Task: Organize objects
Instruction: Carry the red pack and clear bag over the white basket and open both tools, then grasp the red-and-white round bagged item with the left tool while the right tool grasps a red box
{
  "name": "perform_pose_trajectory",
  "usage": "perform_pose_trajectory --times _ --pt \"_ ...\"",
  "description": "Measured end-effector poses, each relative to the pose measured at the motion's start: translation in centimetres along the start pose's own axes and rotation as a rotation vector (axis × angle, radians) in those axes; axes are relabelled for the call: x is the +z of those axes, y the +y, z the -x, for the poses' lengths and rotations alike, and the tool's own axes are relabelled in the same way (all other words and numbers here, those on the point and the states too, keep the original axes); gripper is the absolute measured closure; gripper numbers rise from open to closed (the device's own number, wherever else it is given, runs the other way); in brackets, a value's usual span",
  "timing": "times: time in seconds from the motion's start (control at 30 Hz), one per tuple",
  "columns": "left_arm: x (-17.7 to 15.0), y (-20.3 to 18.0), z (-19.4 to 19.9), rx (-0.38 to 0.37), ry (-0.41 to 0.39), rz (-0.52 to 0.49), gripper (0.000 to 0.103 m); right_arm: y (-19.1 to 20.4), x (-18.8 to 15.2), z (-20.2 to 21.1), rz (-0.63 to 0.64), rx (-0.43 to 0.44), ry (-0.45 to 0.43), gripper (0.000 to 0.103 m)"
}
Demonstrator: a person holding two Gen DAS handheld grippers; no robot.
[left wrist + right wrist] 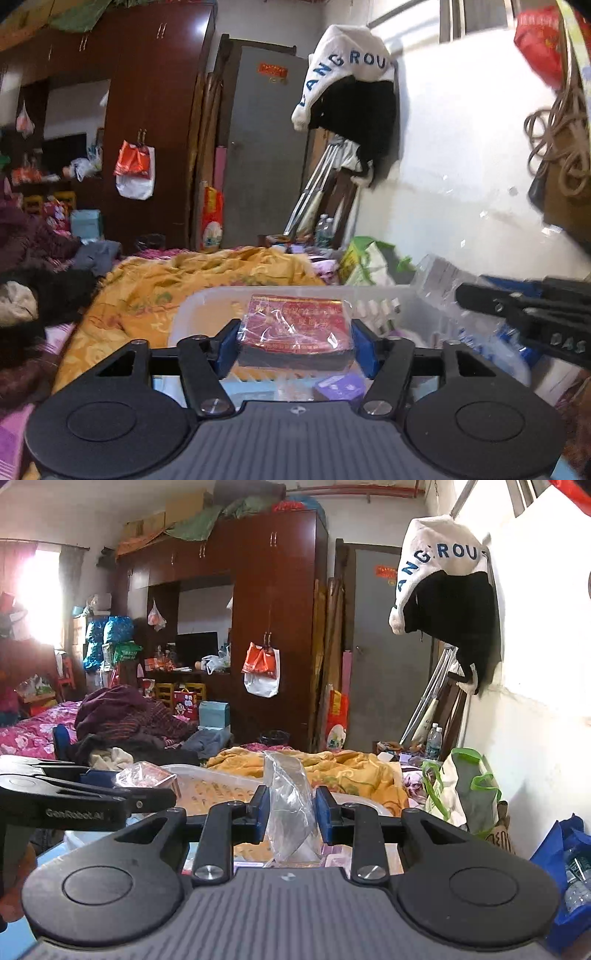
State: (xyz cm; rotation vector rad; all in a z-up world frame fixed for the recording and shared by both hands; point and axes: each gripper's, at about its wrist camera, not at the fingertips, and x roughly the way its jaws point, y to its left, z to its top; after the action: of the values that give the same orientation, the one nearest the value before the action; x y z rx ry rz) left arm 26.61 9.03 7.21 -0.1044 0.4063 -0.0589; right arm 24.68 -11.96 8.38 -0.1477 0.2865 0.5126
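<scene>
Here my left gripper (295, 341) holds the wrapped red box (297, 323) between its pads, while my right gripper (291, 814) stands partly open around a clear plastic bag (288, 805) without pressing it.

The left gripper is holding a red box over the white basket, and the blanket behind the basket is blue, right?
Not quite. The blanket is yellow-orange, not blue; the left wrist view shows it plainly. The rest is right: the left gripper has the red box, wrapped in clear film, between its blue pads above the white basket.
</scene>
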Motion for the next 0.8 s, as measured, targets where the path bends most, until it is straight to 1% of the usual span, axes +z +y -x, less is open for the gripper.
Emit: perform_pose_trajectory --times 0.03,0.1,0.13,0.17,0.2,0.27,0.3,0.33,0.4,0.43,0.47,0.5,0.53,0.57,0.6,0.63,0.67,0.7,0.73,0.77,0.8 --pt "-0.2 0.1 -0.2 0.01 0.017 -0.001 0.025 0.3 -0.2 0.6 0.005 0.004 -0.003 0.049" --pt "-0.5 0.3 0.2 0.0 0.016 0.014 0.025 0.4 -0.9 2.3 0.014 0.001 -0.04 0.014" --pt "-0.8 0.5 0.9 -0.018 0.008 0.024 0.025 0.3 -1.3 3.2 0.013 0.002 -0.049 0.008" --pt "-1.3 0.7 1.9 -0.031 -0.002 0.04 0.025 0.2 -2.1 4.4 -0.003 0.018 -0.06 0.004" --pt "-2.0 0.8 3.2 -0.038 -0.019 0.054 0.025 0.0 -3.4 5.7 -0.033 0.052 -0.073 0.003" --pt "-4.0 0.6 6.0 -0.083 -0.057 0.067 0.018 -0.4 -6.5 7.9 -0.081 0.115 -0.084 0.0" --pt "-5.4 0.5 7.3 -0.111 -0.065 0.064 0.017 -0.4 -8.1 8.9 -0.097 0.123 -0.082 0.0" --pt "-7.0 -0.1 9.0 -0.112 -0.108 0.027 0.015 -0.3 -10.5 10.2 -0.12 0.13 -0.09 0.0" --pt "-10.2 -1.0 11.5 -0.092 -0.107 0.01 0.014 0.0 -13.9 11.6 -0.148 0.143 -0.07 0.0" --pt "-11.6 -1.4 12.5 -0.102 -0.108 0.017 0.014 0.2 -15.0 11.9 -0.155 0.155 -0.055 0.0" --pt "-12.6 -1.8 13.5 -0.132 -0.117 0.004 0.014 0.3 -16.1 12.4 -0.175 0.171 -0.056 0.002" --pt "-13.4 -2.1 14.1 -0.155 -0.121 -0.007 0.014 0.6 -16.9 12.6 -0.185 0.198 -0.051 0.004" --pt "-14.2 -2.5 14.5 -0.164 -0.118 -0.019 0.014 1.0 -17.0 12.6 -0.16 0.22 -0.039 0.006" --pt "-15.2 -2.9 14.7 -0.163 -0.112 -0.031 0.014 1.6 -16.9 12.4 -0.116 0.222 -0.027 0.008" --pt "-15.9 -3.2 14.7 -0.16 -0.104 -0.04 0.014 2.3 -16.9 12.2 -0.066 0.204 -0.007 0.008" --pt "-16.8 -3.7 14.5 -0.16 -0.081 -0.057 0.014 2.7 -16.9 11.8 -0.041 0.194 0.011 0.009" --pt "-17.4 -3.9 14.3 -0.165 -0.052 -0.073 0.014 3.0 -16.9 11.5 -0.031 0.2 0.023 0.016" --pt "-17.9 -4.4 14.0 -0.171 -0.03 -0.088 0.014 3.1 -16.8 11.1 -0.022 0.224 0.041 0.028" --pt "-18.2 -4.7 13.7 -0.173 -0.019 -0.11 0.014 3.2 -16.9 11.0 -0.007 0.228 0.057 0.035" --pt "-18.4 -4.9 13.5 -0.168 -0.014 -0.13 0.014 3.2 -17.1 11.2 0.006 0.207 0.06 0.052" --pt "-18.7 -5.2 13.2 -0.156 -0.011 -0.145 0.014 2.9 -17.2 11.4 0.009 0.193 0.059 0.051"
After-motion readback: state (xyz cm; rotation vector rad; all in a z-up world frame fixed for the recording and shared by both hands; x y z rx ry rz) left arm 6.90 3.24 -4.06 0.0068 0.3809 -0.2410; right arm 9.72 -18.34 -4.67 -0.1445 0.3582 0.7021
